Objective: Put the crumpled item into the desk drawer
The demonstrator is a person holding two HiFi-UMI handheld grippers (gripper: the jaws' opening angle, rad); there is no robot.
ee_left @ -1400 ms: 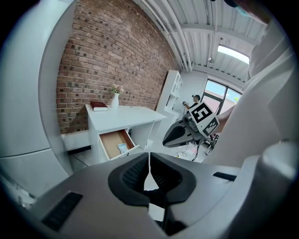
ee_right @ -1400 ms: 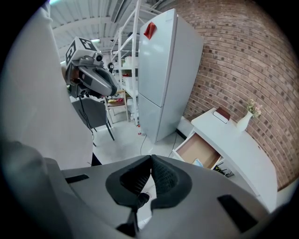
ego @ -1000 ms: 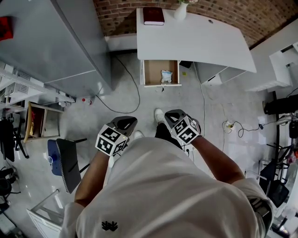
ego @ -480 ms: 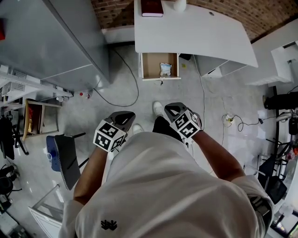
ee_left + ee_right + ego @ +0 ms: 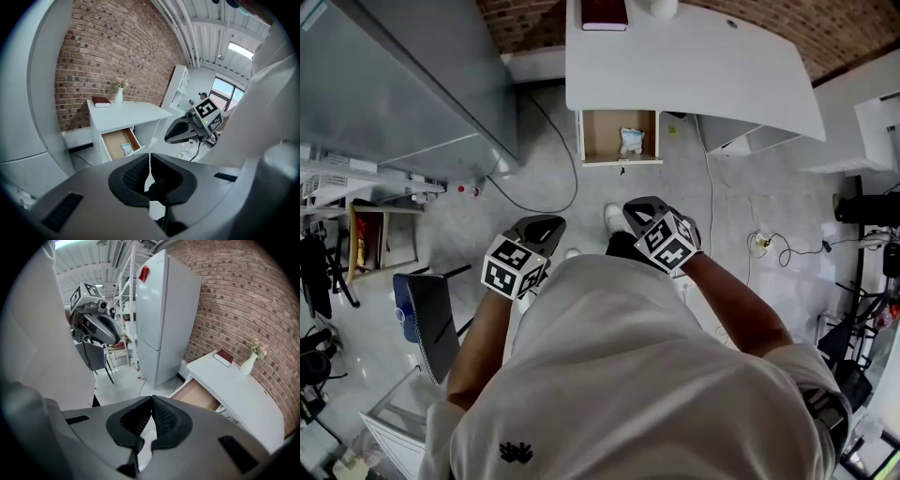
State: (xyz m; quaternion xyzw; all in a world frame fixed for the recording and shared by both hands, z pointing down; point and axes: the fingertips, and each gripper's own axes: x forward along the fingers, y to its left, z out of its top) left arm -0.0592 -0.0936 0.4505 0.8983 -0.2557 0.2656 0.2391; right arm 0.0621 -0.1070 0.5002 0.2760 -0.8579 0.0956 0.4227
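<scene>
The white desk stands against the brick wall with its drawer pulled open. A pale crumpled item lies inside the drawer at its right side, also visible as the crumpled item in the left gripper view. My left gripper is held low in front of me, well short of the desk, shut with nothing in it. My right gripper is beside it, also shut and empty. Their jaw tips meet in both gripper views, left gripper and right gripper.
A tall grey fridge stands left of the desk. On the desktop are a dark red book and a white vase. A cable runs across the floor. A dark chair is at my left, shelving at my right.
Both grippers have drifted slightly up and left in the head view, and the desk fills a bit more of it. The crumpled item stays in the drawer; both jaws remain shut.
</scene>
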